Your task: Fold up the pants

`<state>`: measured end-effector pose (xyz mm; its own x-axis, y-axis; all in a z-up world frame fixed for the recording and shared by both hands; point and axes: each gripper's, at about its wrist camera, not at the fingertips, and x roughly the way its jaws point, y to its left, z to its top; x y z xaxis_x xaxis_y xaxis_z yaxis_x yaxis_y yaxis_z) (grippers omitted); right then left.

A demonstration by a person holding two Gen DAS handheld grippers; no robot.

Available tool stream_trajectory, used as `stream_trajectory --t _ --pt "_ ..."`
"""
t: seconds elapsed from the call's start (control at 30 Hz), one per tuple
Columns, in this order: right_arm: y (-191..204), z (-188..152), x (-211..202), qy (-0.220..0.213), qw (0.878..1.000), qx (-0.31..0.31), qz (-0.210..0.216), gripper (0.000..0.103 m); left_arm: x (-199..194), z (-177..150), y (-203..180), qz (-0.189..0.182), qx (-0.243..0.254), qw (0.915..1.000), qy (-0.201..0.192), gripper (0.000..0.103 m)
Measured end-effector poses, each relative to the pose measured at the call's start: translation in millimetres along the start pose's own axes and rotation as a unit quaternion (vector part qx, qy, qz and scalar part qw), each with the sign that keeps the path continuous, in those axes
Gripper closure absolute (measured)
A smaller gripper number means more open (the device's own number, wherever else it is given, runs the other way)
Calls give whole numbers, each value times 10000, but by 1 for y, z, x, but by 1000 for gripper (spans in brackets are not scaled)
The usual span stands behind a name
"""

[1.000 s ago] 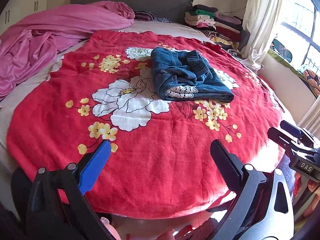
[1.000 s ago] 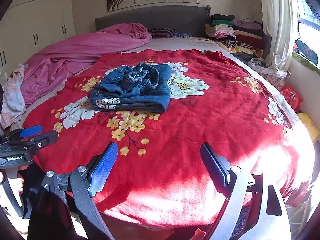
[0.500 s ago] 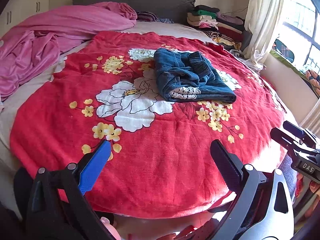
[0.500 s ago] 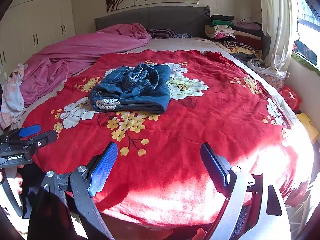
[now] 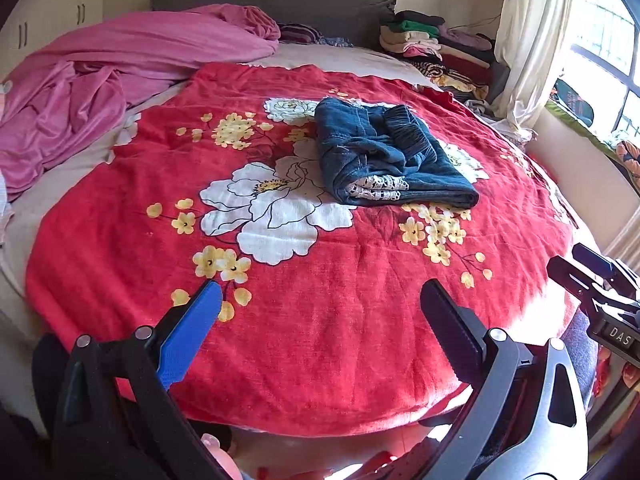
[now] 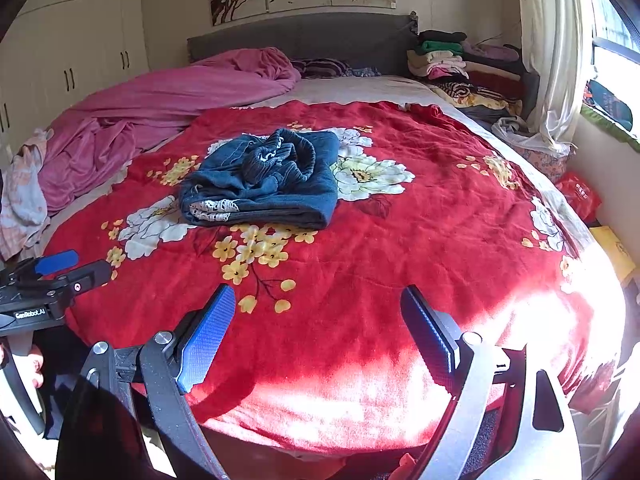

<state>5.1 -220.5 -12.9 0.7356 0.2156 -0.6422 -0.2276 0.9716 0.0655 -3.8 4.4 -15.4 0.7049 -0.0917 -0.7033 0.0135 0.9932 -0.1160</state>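
The pants lie folded in a compact bundle on the red blanket, toward the middle of the bed, well apart from both grippers. The left gripper stands wide and empty over the blanket's near edge. The right gripper is likewise spread wide, holding nothing. Lace-like trim, probably a cuff, shows at the fold.

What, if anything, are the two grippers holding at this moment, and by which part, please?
Nothing is held. The left gripper and the right gripper both stand open and empty near the edge of the red blanket; the folded jeans lie untouched farther away.
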Motion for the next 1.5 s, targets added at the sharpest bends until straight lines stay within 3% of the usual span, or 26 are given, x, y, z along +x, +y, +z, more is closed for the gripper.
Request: stream_trajectory --t 0.83,1.1,1.2,1.3,1.37,1.5 --pt "-3 0 2 68 10000 17 -69 19 1 0 -1 -127 -11 9999 61 10" --pt "-13 3 12 177 9998 75 -74 19 12 6 4 227 -48 9995 236 10" --pt "-39 14 25 263 9992 250 -166 19 13 20 22 90 -247 9995 145 10" --pt "-82 37 46 328 9975 394 -477 19 26 56 59 294 -521 9982 65 10" --pt "-125 57 67 423 9944 555 -791 19 53 86 94 716 -637 9951 263 10" --pt "-234 93 119 772 9764 1360 -1490 19 119 137 177 1653 -993 9786 713 10"
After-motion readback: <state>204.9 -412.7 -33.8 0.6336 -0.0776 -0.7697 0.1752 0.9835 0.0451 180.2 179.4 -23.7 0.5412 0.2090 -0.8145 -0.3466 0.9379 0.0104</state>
